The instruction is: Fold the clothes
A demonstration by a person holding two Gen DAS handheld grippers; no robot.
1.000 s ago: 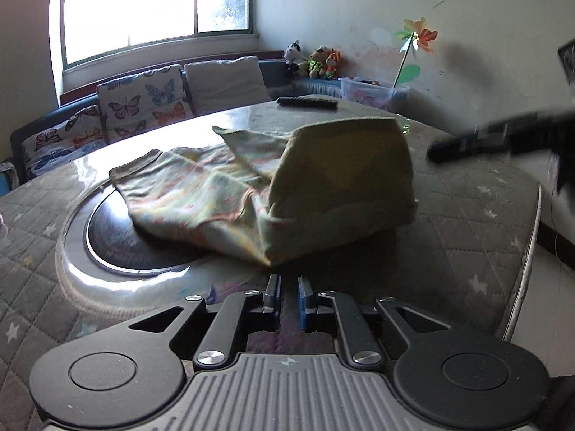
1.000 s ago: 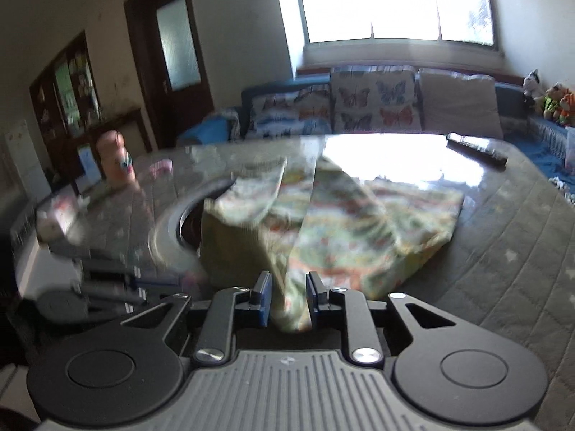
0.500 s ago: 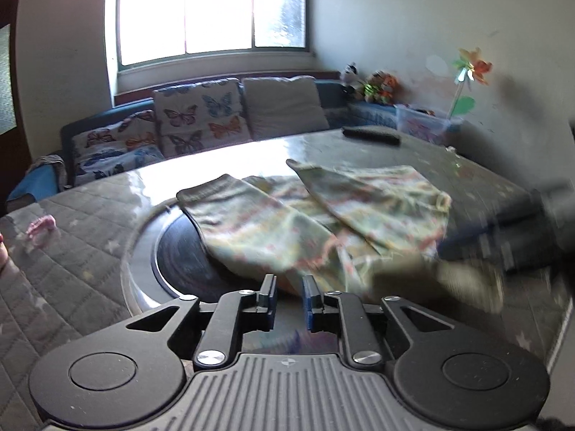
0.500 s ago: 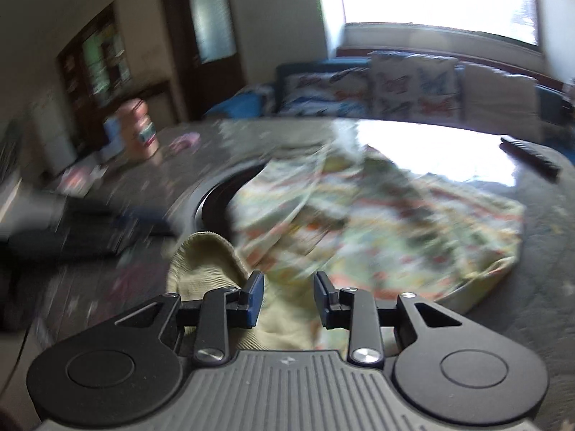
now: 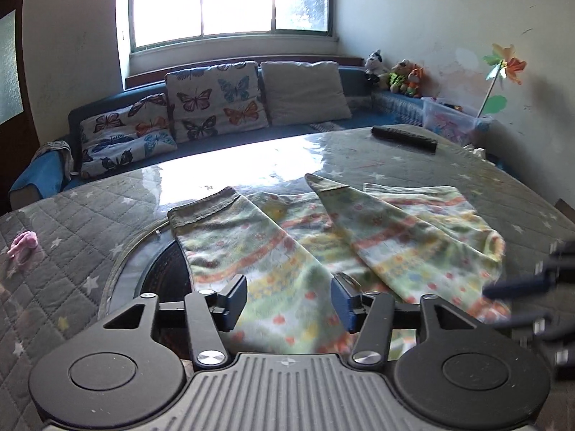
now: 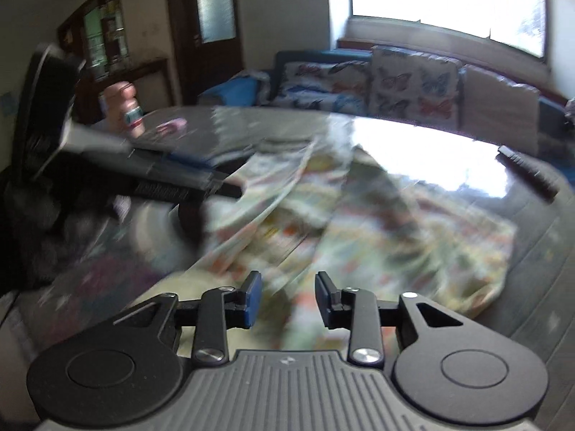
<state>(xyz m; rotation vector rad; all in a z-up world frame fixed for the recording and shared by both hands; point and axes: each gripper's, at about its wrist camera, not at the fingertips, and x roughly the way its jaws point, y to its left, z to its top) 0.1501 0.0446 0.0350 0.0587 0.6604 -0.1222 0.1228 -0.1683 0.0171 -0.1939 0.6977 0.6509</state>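
A pair of flowered green and orange trousers (image 5: 287, 237) lies spread on the quilted table (image 5: 72, 222), both legs pointing away from me. My left gripper (image 5: 289, 300) hovers over the near end, its jaws opening. Cloth shows below and between the pads, which do not press on it. My right gripper (image 6: 287, 301) hangs over the same garment (image 6: 377, 237), its jaws also opening, nothing pinched. Each gripper appears blurred in the other's view: the right gripper (image 5: 528, 283) at the right edge, the left gripper (image 6: 151, 176) at the left.
A dark round inset (image 5: 158, 276) lies in the table under the trousers. A black remote (image 5: 404, 138) rests at the far side. A pink scrap (image 5: 23, 246) lies left. Behind stand a sofa with butterfly cushions (image 5: 215, 104) and a plastic box (image 5: 456, 122).
The raised fold of cloth has been laid down and now lies flat. Both grippers have let go and their jaws have spread. The left gripper has swung over the near end of the garment.
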